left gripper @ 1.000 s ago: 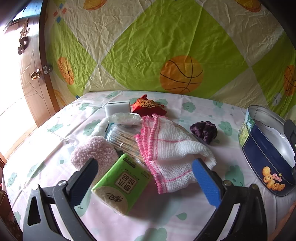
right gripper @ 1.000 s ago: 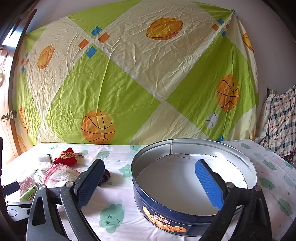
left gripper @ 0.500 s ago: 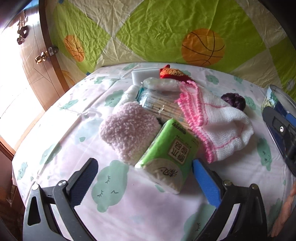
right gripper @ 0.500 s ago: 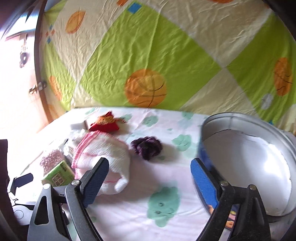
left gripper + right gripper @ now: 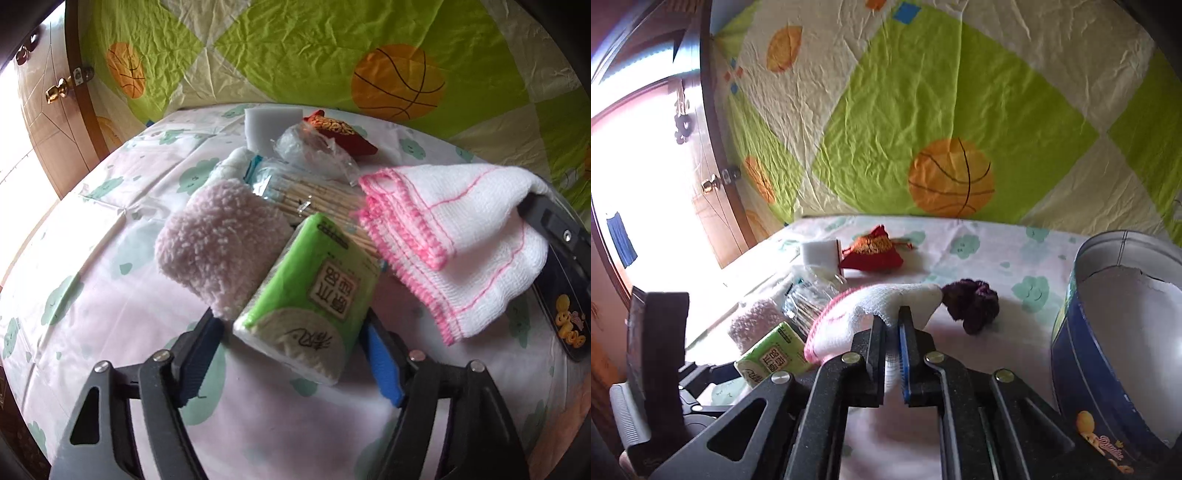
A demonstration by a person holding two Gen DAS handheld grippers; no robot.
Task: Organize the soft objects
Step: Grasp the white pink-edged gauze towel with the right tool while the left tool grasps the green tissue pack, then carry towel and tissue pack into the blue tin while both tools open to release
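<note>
While its jaws are closing, the left gripper [image 5: 291,343] straddles the near end of a green tissue pack [image 5: 314,291]; the black pad sits at the pack's left edge and the blue pad at its right, and whether they already press it cannot be told. Just left of the pack, touching it, lies a fluffy pink cloth [image 5: 218,243]. Beyond the pack is a clear bag of wooden sticks [image 5: 314,199], then a crumpled plastic bag [image 5: 314,151], a white sponge block [image 5: 269,122] and a red embroidered pouch [image 5: 343,133], farthest from the left gripper.

To the right of the pack, a white knitted cloth with pink edging [image 5: 454,236] hangs lifted off the table [image 5: 110,295]. The right gripper [image 5: 892,325] has its jaws clamped together on a fold of that cloth, which bulges up and leftward from the fingertips. Just past the cloth's tip, slightly right of the right gripper, rests a dark purple scrunchie [image 5: 971,302]. Further right stands an open round blue tin [image 5: 1082,369] with a pale lining. Behind everything hangs a green and cream sheet printed with basketballs [image 5: 953,177], with a wooden door [image 5: 55,122] at the far left.
</note>
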